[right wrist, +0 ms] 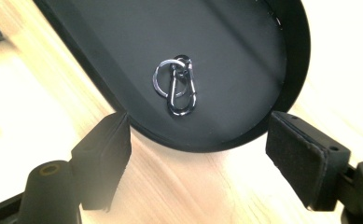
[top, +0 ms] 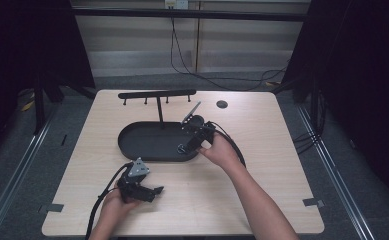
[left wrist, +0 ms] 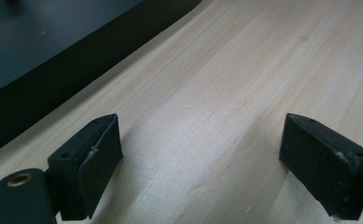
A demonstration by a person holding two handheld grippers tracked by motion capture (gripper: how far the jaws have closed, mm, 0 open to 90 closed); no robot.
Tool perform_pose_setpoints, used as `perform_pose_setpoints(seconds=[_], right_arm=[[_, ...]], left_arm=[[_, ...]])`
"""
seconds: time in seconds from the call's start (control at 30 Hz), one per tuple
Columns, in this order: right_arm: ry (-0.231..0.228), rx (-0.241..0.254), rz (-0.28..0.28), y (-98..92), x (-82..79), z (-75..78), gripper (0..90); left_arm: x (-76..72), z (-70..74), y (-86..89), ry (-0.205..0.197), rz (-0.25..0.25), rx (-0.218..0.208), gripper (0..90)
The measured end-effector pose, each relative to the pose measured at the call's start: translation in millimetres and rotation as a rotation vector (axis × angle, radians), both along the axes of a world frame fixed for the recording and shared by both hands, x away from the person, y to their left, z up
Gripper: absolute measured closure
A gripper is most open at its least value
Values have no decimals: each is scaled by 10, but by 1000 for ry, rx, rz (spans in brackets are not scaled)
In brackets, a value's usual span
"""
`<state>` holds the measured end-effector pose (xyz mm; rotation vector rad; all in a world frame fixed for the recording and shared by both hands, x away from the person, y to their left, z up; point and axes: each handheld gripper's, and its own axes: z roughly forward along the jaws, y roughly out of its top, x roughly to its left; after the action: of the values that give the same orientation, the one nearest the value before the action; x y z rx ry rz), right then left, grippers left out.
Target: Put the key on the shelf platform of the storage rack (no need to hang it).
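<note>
Right tongs [right wrist: 195, 154] are spread wide over the black oval metal tray [right wrist: 263, 56], where a silver carabiner keyring [right wrist: 177, 84] is parked. Left tongs [left wrist: 200, 163] are held wide too, above the pale wooden desk [left wrist: 244, 70].

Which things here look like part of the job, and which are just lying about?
Likely in play, judging by where the open right gripper points:
- carabiner with key ring
- black oval tray holding it
- hook rack standing in the tray

Just there:
- left gripper, open over bare table
- small black disc on the table
- cables on the floor behind
</note>
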<state>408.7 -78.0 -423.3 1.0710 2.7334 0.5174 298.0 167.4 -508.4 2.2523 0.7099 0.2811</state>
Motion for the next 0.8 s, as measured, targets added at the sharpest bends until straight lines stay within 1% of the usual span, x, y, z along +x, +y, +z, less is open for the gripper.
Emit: perform_pose_setpoints(seconds=[0.13, 0.33, 0.57, 0.7, 0.8], right_arm=[[-4, 4, 1, -34, -22, 35, 210], [-3, 7, 7, -63, -53, 49, 196], [10, -1, 20, -86, -99, 65, 194], [3, -2, 32, -119, -126, 84, 195], [2, 1, 26, -155, -153, 103, 197]], left_arm=[[0, 0, 0, 0, 0, 0, 124], [-1, 0, 0, 0, 0, 0, 125], [0, 0, 1, 0, 0, 0, 124], [0, 0, 0, -1, 0, -1, 124], [0, 0, 0, -1, 0, 0, 124]])
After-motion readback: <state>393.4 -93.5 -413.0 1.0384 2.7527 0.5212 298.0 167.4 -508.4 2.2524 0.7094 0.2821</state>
